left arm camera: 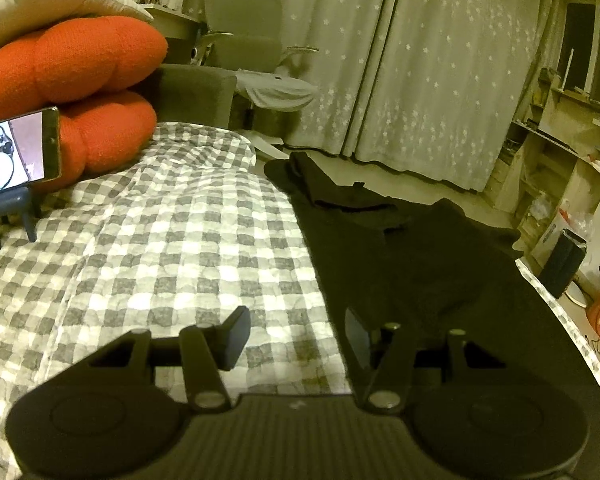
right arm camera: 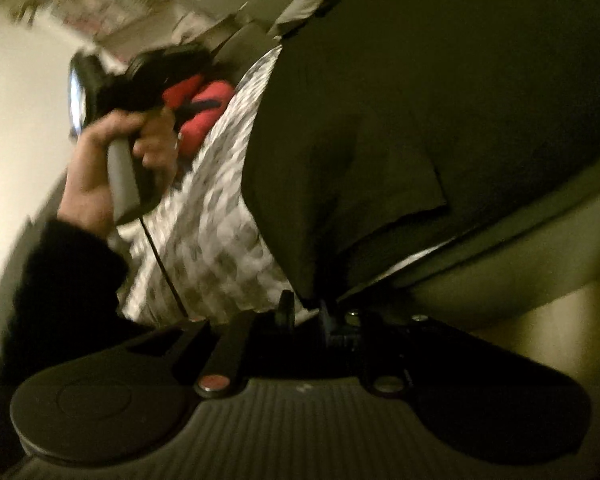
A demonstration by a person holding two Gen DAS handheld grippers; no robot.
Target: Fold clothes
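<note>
On checked bed (left arm camera: 160, 240): right claw (right arm camera: 306, 314) pinches dark garment (right arm camera: 380, 120) hem, left claw (left arm camera: 296, 336) wide, empty; keep hem taut.

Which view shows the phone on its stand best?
Left wrist view: the phone stands at the left edge, screen lit, in front of the orange cushion. In the blurred right wrist view I cannot make it out.
</note>
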